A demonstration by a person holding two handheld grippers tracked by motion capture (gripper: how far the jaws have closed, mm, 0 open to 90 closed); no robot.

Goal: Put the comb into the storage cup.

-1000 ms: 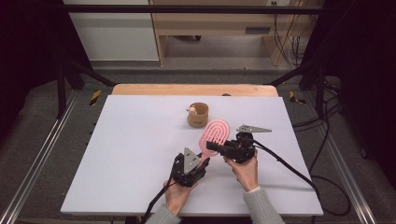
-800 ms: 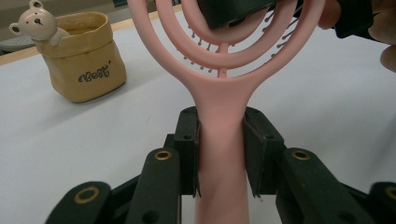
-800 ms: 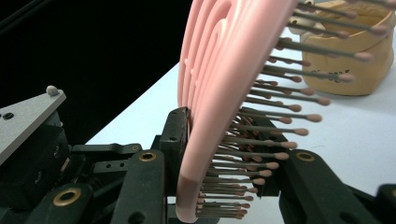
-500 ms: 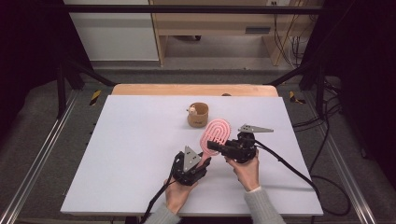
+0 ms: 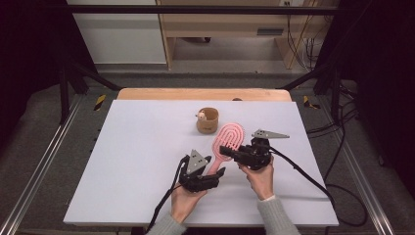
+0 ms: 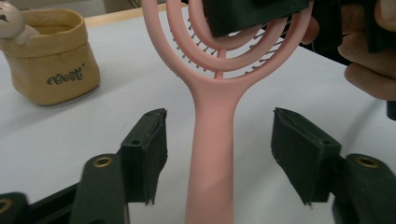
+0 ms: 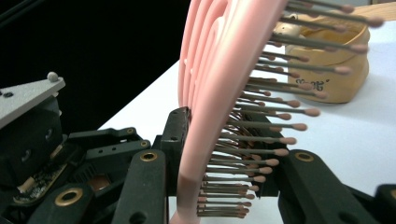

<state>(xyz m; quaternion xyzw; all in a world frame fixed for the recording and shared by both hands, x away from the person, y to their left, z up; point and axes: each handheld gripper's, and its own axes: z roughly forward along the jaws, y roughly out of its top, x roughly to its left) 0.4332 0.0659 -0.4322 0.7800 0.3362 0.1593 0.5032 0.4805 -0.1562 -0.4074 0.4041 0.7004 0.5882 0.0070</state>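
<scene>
Since the earlier frame, the left gripper [image 5: 215,175] has just been opening its jaws, and the handle of the pink hairbrush [image 5: 226,143] now stands between them without contact. Otherwise, both hands keep almost the same places near the lower centre of the high view.

From the left gripper view, the two black pads [image 6: 150,150] are apart, one on each side of the handle, with a clear gap on both sides. The handle runs up the middle of that frame to the round head at the top centre.

At the centre right of the high view, the right gripper [image 5: 234,154] is clamped on the head of the hairbrush. From the right gripper view, one jaw presses on the smooth pink back and the other stands on the side of the bristles, whose small round tips point to the right of the frame.

On the white desk [image 5: 137,161], the hairbrush sits in the middle, slightly to the right, with its head toward the upper part of the frame and its handle toward the lower left. Whether it rests on the desk or is lifted a little, I cannot tell.

Just beside the head, toward the upper left, a small tan pouch [image 5: 208,121] stands upright with a little toy bear [image 5: 200,115] at its rim.
</scene>
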